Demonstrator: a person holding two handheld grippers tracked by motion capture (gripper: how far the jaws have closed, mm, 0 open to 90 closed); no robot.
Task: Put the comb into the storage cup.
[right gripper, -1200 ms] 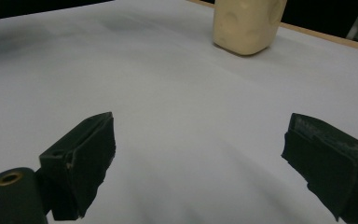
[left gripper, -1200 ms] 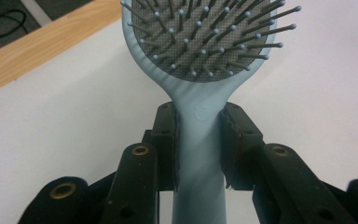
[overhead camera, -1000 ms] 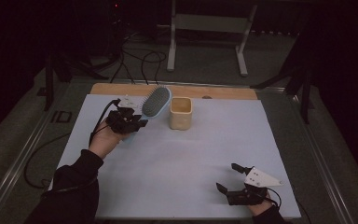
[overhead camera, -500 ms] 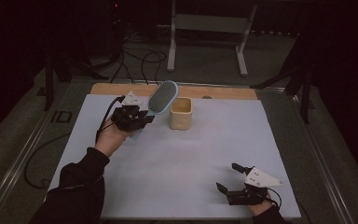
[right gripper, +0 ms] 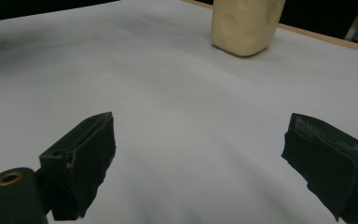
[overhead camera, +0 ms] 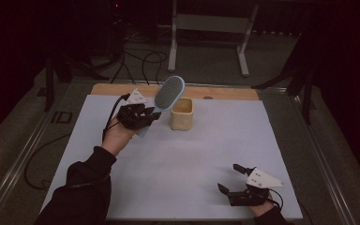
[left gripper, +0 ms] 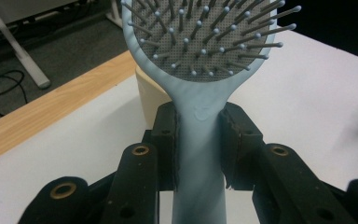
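At the lower right of the high view, the right claw [overhead camera: 229, 179] rests low over the white worktop [overhead camera: 206, 154], jaws spread wide and empty. Left of centre, the left claw [overhead camera: 146, 114] is clenched on the handle of a pale blue plastic hairbrush [overhead camera: 168, 93]; its oval grey pad of ball-tipped bristles tilts up beside the cream-coloured square cup [overhead camera: 182, 114].
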